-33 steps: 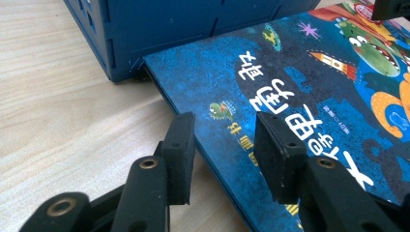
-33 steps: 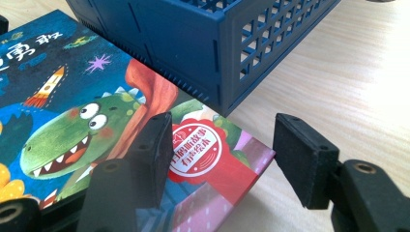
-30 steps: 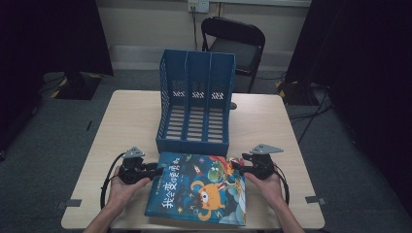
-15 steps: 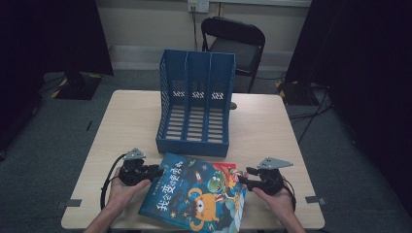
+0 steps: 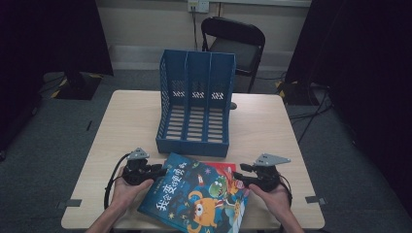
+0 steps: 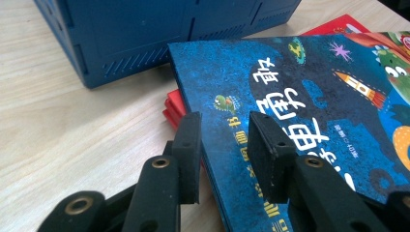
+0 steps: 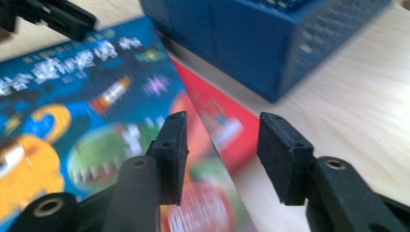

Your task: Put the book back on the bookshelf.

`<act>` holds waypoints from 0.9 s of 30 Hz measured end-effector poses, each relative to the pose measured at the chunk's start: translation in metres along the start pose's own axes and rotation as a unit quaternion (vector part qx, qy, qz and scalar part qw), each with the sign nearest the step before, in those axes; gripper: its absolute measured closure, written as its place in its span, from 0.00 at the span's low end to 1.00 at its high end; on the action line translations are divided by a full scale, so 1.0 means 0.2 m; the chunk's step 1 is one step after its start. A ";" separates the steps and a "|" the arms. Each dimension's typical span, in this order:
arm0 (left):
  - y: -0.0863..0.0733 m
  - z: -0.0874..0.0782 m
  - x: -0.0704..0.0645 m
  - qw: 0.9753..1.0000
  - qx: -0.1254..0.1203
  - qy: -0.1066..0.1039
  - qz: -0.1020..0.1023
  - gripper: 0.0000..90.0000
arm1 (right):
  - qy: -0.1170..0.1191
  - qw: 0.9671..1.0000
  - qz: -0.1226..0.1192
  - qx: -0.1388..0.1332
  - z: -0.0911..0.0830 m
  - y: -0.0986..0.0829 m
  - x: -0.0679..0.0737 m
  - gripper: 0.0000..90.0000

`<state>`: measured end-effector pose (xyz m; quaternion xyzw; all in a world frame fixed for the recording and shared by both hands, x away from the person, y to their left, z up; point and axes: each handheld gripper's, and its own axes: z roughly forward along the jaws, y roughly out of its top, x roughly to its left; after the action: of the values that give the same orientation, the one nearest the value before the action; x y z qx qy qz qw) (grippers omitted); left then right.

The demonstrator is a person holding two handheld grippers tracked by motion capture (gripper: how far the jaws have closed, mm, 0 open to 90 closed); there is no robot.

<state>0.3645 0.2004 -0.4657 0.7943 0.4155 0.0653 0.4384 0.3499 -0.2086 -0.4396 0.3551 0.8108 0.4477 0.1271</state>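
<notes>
While both claws stand released at the picture book (image 5: 199, 196), low centre of the frame, judge it stiff and slick. Take its side edges with your left claw (image 6: 220, 145) and right claw (image 7: 220, 145).

You are working over a pale, matt wood-grain tabletop (image 6: 63, 125). The picture book (image 6: 300, 96) is showing a finely textured blue cover, and the slotted blue file rack (image 5: 197, 111) is looking like smooth moulded plastic.

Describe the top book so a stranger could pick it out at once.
Start at the blue file rack mid-table, then look just in front of it. The top book lies skewed on a red book; its dark blue cover shows an orange monster and yellow characters.
</notes>
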 end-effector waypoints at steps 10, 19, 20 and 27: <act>0.03 0.06 -0.02 1.000 0.001 -0.015 0.006 0.73 | 0.036 0.999 -0.019 0.028 0.17 0.04 0.09 0.62; 0.09 0.11 -0.05 0.999 0.019 -0.027 0.025 0.73 | 0.025 0.999 -0.003 0.024 0.09 0.02 0.04 0.64; 0.09 0.12 -0.06 0.999 0.020 -0.030 0.028 0.73 | 0.024 0.999 -0.003 0.023 0.08 0.03 0.04 0.65; 0.15 0.19 -0.10 0.998 0.029 -0.036 0.050 0.76 | 0.025 0.999 -0.017 0.019 0.09 0.09 0.01 0.63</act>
<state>0.3874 0.1538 -0.4604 0.8284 0.3609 0.0458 0.4259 0.3667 -0.1881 -0.4346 0.3325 0.8280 0.4385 0.1078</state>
